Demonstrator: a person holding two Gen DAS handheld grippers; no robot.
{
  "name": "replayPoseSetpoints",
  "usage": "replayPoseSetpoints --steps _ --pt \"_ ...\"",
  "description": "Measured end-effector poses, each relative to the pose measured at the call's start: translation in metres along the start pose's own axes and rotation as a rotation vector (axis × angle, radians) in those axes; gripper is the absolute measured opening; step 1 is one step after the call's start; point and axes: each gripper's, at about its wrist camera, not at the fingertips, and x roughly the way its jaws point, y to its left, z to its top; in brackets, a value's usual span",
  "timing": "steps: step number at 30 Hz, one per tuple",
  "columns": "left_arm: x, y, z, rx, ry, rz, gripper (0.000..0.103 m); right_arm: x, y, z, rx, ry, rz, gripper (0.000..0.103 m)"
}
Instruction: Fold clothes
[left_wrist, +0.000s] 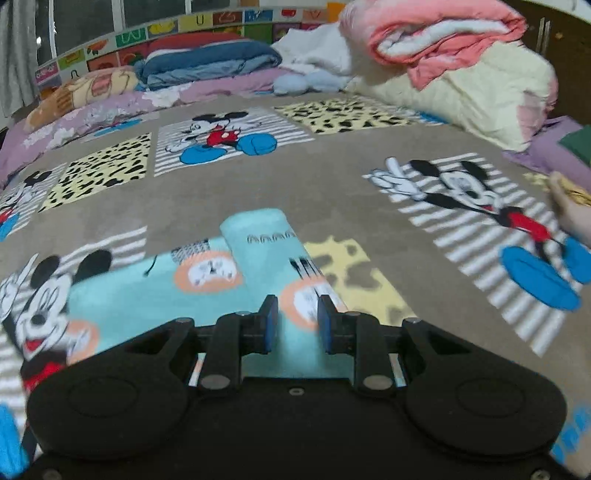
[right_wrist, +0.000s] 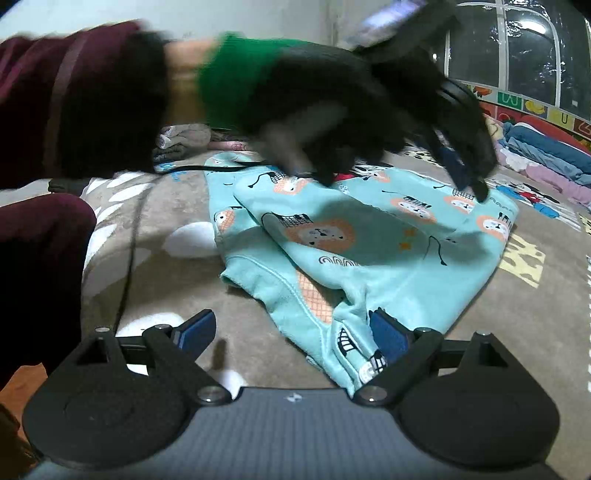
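Observation:
A teal child's garment with a lion print (right_wrist: 369, 240) lies flat on the brown Mickey Mouse blanket (right_wrist: 546, 314), one layer folded over. In the right wrist view my left gripper (right_wrist: 476, 188) points down at its far right corner. In the left wrist view its jaws (left_wrist: 297, 306) stand a narrow gap apart over the teal garment (left_wrist: 155, 288). The cloth runs blurred and unbunched under them. My right gripper (right_wrist: 291, 328) stands wide open at the near end, with the garment's edge lying beside its right pad (right_wrist: 388, 332).
Folded quilts are stacked along the back of the bed: pink (left_wrist: 424, 37), cream (left_wrist: 498, 96), blue (left_wrist: 207, 59). A hand (left_wrist: 569, 218) shows at the right edge. A maroon sleeve (right_wrist: 55, 92) fills the left side, and a black cable (right_wrist: 129, 258) crosses the blanket.

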Motion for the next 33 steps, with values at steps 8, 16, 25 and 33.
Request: replayPoseSetpoints --steps 8,16,25,33 --pt "0.080 0.011 0.028 -0.017 0.094 0.055 0.023 0.002 0.002 -0.001 -0.009 0.011 0.003 0.094" --pt "0.109 0.027 0.052 -0.075 0.105 0.030 0.023 0.002 -0.001 -0.001 0.005 0.011 0.007 0.094" --pt "0.102 0.042 0.073 -0.262 0.066 0.032 0.033 0.006 0.002 0.000 -0.003 0.022 -0.001 0.094" --pt "0.002 0.060 0.053 -0.317 -0.047 -0.044 0.060 0.008 0.004 0.001 -0.019 0.026 -0.024 0.095"
